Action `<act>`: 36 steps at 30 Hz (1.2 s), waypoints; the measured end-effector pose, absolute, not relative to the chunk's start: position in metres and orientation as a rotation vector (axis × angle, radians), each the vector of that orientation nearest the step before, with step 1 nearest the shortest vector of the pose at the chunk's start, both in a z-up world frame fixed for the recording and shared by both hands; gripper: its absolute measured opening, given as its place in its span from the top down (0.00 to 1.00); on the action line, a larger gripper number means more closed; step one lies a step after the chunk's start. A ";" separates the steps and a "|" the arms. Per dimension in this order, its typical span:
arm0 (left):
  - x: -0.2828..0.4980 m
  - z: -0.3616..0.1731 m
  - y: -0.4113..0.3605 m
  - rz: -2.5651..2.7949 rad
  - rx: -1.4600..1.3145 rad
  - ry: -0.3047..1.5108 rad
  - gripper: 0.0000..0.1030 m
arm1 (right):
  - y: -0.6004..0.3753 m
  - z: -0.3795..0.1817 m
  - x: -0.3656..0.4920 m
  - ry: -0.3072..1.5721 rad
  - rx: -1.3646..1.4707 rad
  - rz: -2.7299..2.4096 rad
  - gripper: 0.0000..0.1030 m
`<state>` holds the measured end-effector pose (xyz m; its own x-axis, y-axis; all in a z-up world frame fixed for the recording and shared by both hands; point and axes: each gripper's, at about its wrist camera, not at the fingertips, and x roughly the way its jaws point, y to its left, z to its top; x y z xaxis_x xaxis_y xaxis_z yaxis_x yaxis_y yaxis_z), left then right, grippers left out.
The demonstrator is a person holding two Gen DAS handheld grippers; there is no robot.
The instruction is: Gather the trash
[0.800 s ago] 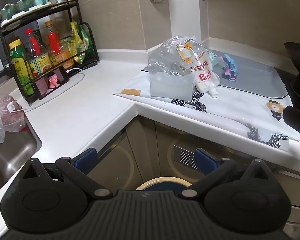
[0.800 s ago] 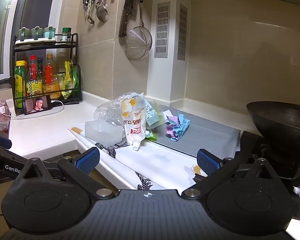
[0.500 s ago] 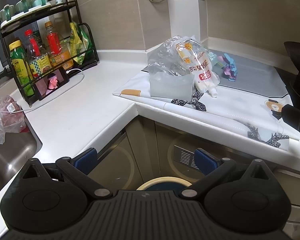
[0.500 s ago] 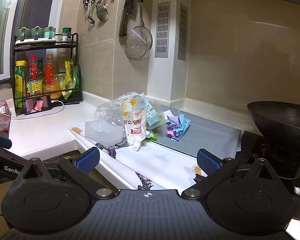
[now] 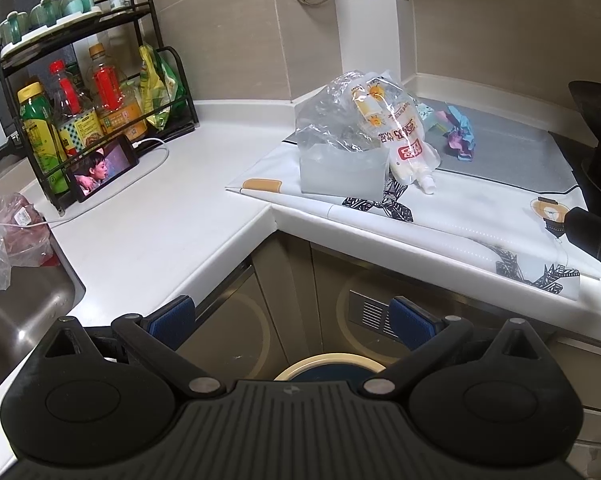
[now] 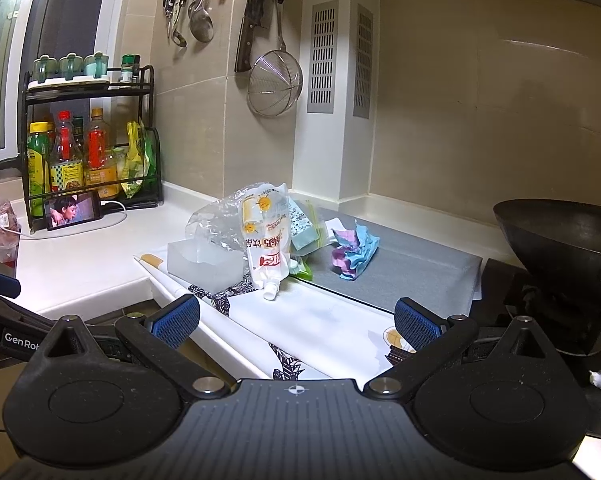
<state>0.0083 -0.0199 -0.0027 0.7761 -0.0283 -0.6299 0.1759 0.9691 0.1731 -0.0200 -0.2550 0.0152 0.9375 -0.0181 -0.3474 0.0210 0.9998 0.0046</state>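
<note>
Plastic first: crumpled clear bag [image 6: 216, 224] slumped over translucent tub [image 6: 202, 266], with white spouted pouch [image 6: 266, 240] leaning against both, spout [image 6: 270, 291] down on patterned mat [image 6: 320, 320]. Just behind pouch, green-edged packets [image 6: 304, 226]; beside pouch toward wok [image 6: 564, 236], crumpled blue and pink wrapper [image 6: 354, 254] lying alone on grey mat [image 6: 412, 264]. All trash bunched together on counter, well apart from both tools.

Right gripper [image 6: 296, 322] spread wide and empty, aimed over counter edge toward pouch. Left gripper [image 5: 294, 318] likewise spread wide and empty, hanging off counter edge in front of pouch, above cabinet doors, with cream-rimmed bin [image 5: 328, 366] directly beneath.

Probably still approach, nothing picked yet. Best to start with loose wrapper beside pouch: light, free-standing, easy to pinch from above without disturbing pile. For pouch, better to close on flat body than on spout; likely limp and prone to fold. Worth lifting clear bag away from tub separately, since thin film could drag tub along or slip from pads. Keep clear of wok on far side of wrapper, and of phone [image 5: 104, 168] and its cable [image 5: 152, 160] by bottle rack [image 5: 92, 92], well away from pouch on other side.
</note>
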 end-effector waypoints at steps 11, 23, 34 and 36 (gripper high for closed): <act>0.008 -0.004 -0.020 -0.113 0.232 0.676 0.00 | -0.257 0.013 -0.019 0.326 0.024 -0.019 0.00; 0.016 -0.010 -0.022 -0.097 0.249 0.696 0.00 | -0.260 0.006 -0.011 0.349 0.033 -0.010 0.00; 0.033 -0.015 -0.012 -0.034 0.261 0.712 0.00 | -0.271 -0.010 0.014 0.383 0.100 0.007 0.00; 0.037 -0.015 -0.007 -0.021 0.252 0.717 0.00 | -0.274 -0.014 0.021 0.393 0.109 0.011 0.00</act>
